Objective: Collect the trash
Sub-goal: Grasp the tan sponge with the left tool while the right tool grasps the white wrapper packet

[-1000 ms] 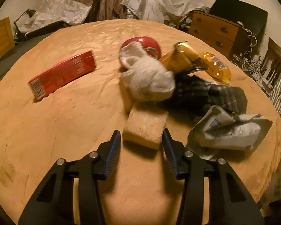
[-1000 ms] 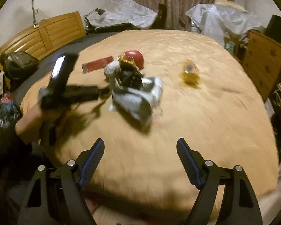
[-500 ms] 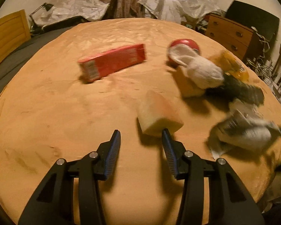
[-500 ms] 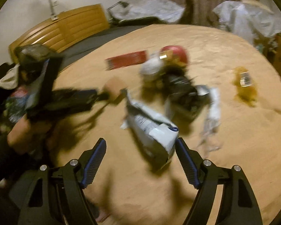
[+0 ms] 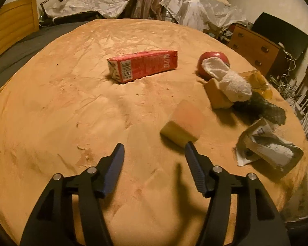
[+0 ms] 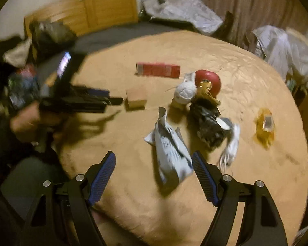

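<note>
A yellow sponge (image 5: 182, 127) lies on the tan bedspread (image 5: 71, 112), just past the right fingertip of my left gripper (image 5: 154, 151). Its jaws are opening and nothing is between them. In the right wrist view that sponge (image 6: 136, 99) sits in front of the left gripper (image 6: 115, 101). My right gripper (image 6: 154, 160) is open above a crumpled white mailer bag (image 6: 172, 153), which lies close to its right finger without touching the pads. A red carton (image 5: 143, 66) lies further back. A yellow wrapper (image 6: 266, 127) lies apart at the right.
A pile holds a red round object (image 5: 215, 57), a white sock (image 5: 230, 80), a tan block (image 5: 217, 96) and dark plaid cloth (image 5: 262, 108). A wooden dresser (image 5: 254, 49) stands at the right, a wooden headboard (image 6: 82, 14) at the back left. A person's hand (image 6: 28, 121) holds the left gripper.
The left jaws have widened and let go of the sponge, which now lies on the bedspread to the right. The right gripper has come closer to the white bag and rolled.
</note>
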The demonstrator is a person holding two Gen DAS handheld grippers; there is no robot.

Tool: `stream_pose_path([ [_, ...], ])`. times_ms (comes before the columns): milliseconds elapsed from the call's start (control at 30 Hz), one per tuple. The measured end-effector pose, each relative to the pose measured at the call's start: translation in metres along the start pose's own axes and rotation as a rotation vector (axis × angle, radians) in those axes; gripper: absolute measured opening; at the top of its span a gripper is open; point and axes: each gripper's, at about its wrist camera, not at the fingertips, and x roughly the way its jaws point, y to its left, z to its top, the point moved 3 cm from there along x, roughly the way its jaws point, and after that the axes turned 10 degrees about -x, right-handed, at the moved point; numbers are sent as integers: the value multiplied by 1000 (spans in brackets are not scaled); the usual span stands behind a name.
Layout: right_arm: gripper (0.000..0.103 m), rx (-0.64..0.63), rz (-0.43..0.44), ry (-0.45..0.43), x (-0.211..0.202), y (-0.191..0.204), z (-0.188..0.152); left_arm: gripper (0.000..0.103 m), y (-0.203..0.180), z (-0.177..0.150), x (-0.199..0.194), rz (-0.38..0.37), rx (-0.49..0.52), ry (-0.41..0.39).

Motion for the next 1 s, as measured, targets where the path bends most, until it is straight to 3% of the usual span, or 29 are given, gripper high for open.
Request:
stream_pose_path([
  [67, 77, -30, -28, 85, 29, -1, 8, 66, -10, 2, 0, -11, 42, -6],
  [233, 76, -1, -30, 177, 71, -10, 20, 75, -34, 12, 10, 6, 145, -6],
  [300, 62, 6, -40, 212, 84, -13, 22, 75, -40, 15, 23, 2, 172, 30],
  [367, 57, 9, -54, 225, 89, -13, 23, 75, -45, 17, 35, 7, 191, 55],
  [633, 55, 26, -70, 241, 110, -13, 21, 47, -41, 23, 48, 17, 145, 71],
  [833, 53, 32, -97, 222, 117, -11, 23, 42, -46, 18, 41, 50, 176, 22],
  [1000, 43, 55, -148, 149, 105, -3, 19, 42, -52, 12, 0, 87, 180, -104],
])
